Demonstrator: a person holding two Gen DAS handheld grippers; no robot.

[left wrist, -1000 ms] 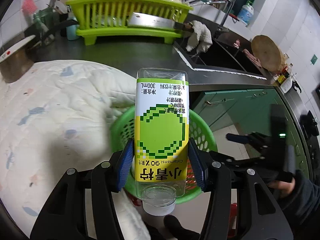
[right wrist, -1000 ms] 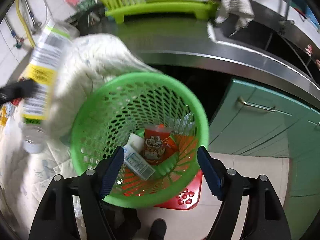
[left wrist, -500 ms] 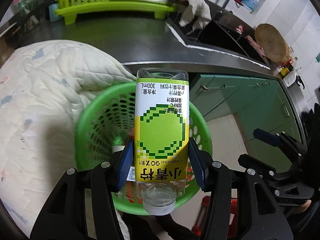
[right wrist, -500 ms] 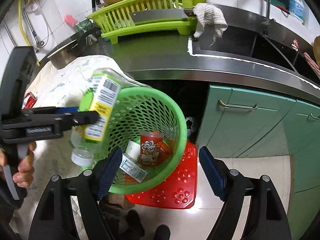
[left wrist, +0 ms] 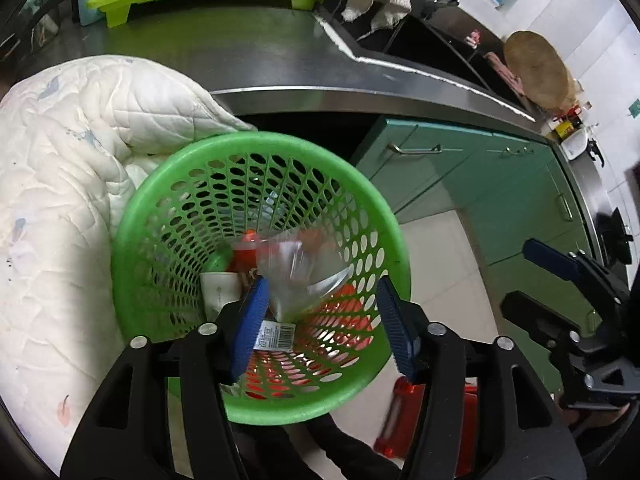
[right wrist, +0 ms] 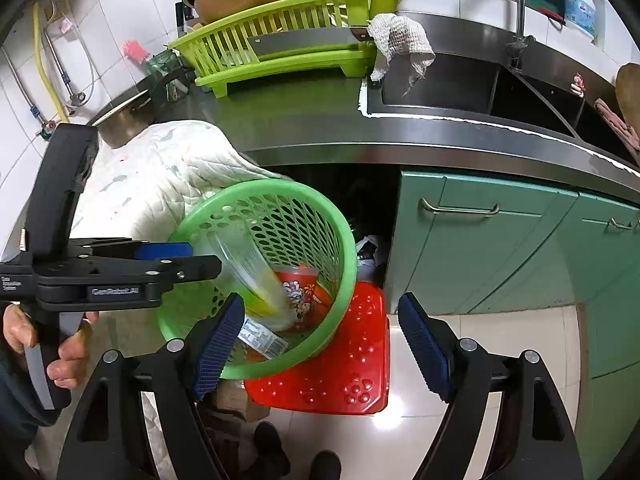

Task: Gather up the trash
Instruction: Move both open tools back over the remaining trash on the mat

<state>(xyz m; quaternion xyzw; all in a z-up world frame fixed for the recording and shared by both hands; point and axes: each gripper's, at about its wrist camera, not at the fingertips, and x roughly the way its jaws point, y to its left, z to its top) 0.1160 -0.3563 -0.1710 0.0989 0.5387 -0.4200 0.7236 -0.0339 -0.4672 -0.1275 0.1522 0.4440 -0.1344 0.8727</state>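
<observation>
L gripper [left wrist: 320,316]: jaws apart, nothing between the blue pads [left wrist: 250,320]. It hangs over the mouth of the green basket [left wrist: 136,216], pointing down into it. From the R wrist cam the same tool comes in from the left at basket-rim height, person's hand [right wrist: 60,344] on its grip.

Bottle [left wrist: 296,276]: clear plastic w/ green-yellow label, motion-blurred, inside the basket, free of both grippers. In the R view it reads as a tilted smear [right wrist: 256,284] just inside the near wall; cannot tell if it touches the bottom.

Other trash in basket: red printed cup [right wrist: 304,296], white carton [left wrist: 220,292], flat wrapper w/ barcode [right wrist: 262,338] at the bottom.

R gripper [right wrist: 320,344]: jaws wide apart, empty, held off to the side, near the basket's lower rim and over the red perforated mat [right wrist: 344,368] the basket rests on.

Surroundings: white quilted cloth [left wrist: 60,200] touching basket's left side; steel counter [left wrist: 240,60] behind, w/ lime dish rack [right wrist: 280,48], cleaver [right wrist: 304,42] on rack, rag [right wrist: 400,40] draped at sink [right wrist: 440,84] edge. Teal cabinet doors [right wrist: 480,248] to the right of the basket. Tiled floor [right wrist: 500,344] below.
</observation>
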